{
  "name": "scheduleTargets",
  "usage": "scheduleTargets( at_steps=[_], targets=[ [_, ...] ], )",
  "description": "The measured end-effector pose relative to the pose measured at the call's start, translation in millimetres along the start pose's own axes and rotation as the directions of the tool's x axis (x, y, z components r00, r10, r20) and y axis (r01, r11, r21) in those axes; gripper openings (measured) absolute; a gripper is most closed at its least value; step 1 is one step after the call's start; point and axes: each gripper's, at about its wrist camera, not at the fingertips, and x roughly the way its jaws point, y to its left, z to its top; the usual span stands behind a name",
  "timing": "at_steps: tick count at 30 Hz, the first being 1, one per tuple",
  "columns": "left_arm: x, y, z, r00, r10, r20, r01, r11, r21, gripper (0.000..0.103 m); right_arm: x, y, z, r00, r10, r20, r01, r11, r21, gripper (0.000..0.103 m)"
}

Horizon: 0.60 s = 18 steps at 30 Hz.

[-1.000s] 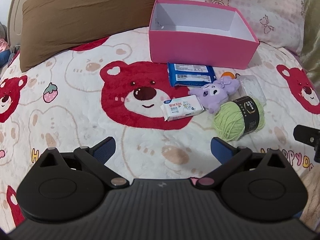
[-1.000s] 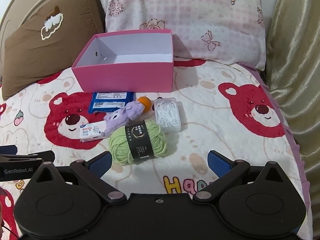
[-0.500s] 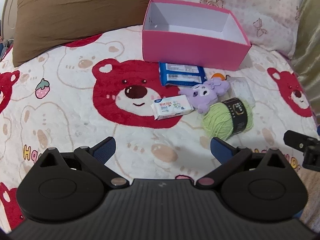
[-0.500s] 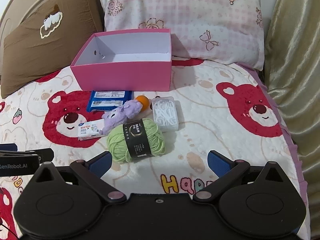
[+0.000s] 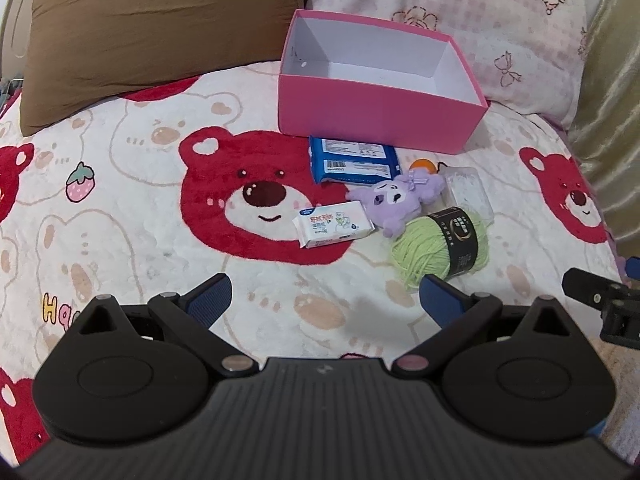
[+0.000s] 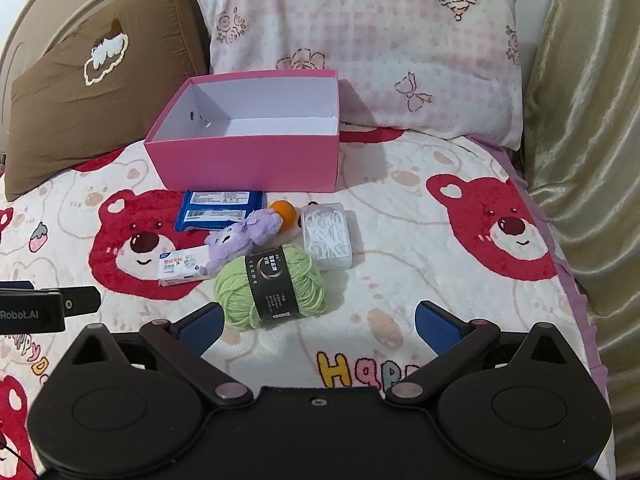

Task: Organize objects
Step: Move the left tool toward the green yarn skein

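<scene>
An empty pink box (image 5: 380,120) (image 6: 248,160) stands on the bed. In front of it lie a blue pack (image 5: 352,160) (image 6: 220,210), a white tissue pack (image 5: 332,226) (image 6: 180,266), a purple plush toy (image 5: 400,200) (image 6: 240,238), a small orange ball (image 5: 423,165) (image 6: 283,210), a clear box of floss picks (image 5: 468,190) (image 6: 327,236) and a green yarn ball (image 5: 444,244) (image 6: 272,284). My left gripper (image 5: 324,300) is open and empty, below the tissue pack. My right gripper (image 6: 316,322) is open and empty, just short of the yarn.
A brown pillow (image 5: 152,36) and a pink checked pillow (image 6: 360,40) lean behind the box. A gold curtain (image 6: 588,140) hangs along the bed's right edge. The bear-print blanket (image 5: 120,220) covers the bed.
Both grippers have drifted slightly, so the objects shift a little in each view. The objects themselves have not moved. Both grippers stay open.
</scene>
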Motion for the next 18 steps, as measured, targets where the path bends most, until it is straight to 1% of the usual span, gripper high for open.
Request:
scheduleTargets(
  at_steps=[9,11,13,14,16,18],
  targets=[
    [-6,-5,1,0.999,-0.032,-0.010,0.032,0.999,0.019,0.101,-5,-4,0,1.000,-0.006,0.011,0.006,1.000,0.005,0.103],
    [-10,-5,6,0.998,-0.057,-0.020,0.057,0.998,0.028,0.100,-6,-5,0,1.000,-0.003,0.009,0.003,1.000,0.001,0.103],
    [-16,-4,13,0.996,-0.082,-0.018,0.083,0.996,0.041,0.100,-10,-7,3,0.999,0.037,0.029,-0.036,0.999,-0.029,0.103],
    [-19,-4,17,0.997,-0.082,-0.010,0.082,0.995,0.051,0.100,-14,-8,6,0.996,0.080,0.042,-0.077,0.995,-0.060,0.103],
    [-23,-7,25,0.999,-0.052,0.007,0.051,0.996,0.075,0.100,-21,-14,12,0.987,0.152,0.055,-0.145,0.983,-0.111,0.103],
    [-25,-10,32,0.999,-0.028,0.024,0.026,0.994,0.105,0.100,-28,-22,20,0.972,0.216,0.089,-0.204,0.970,-0.130,0.103]
  ],
)
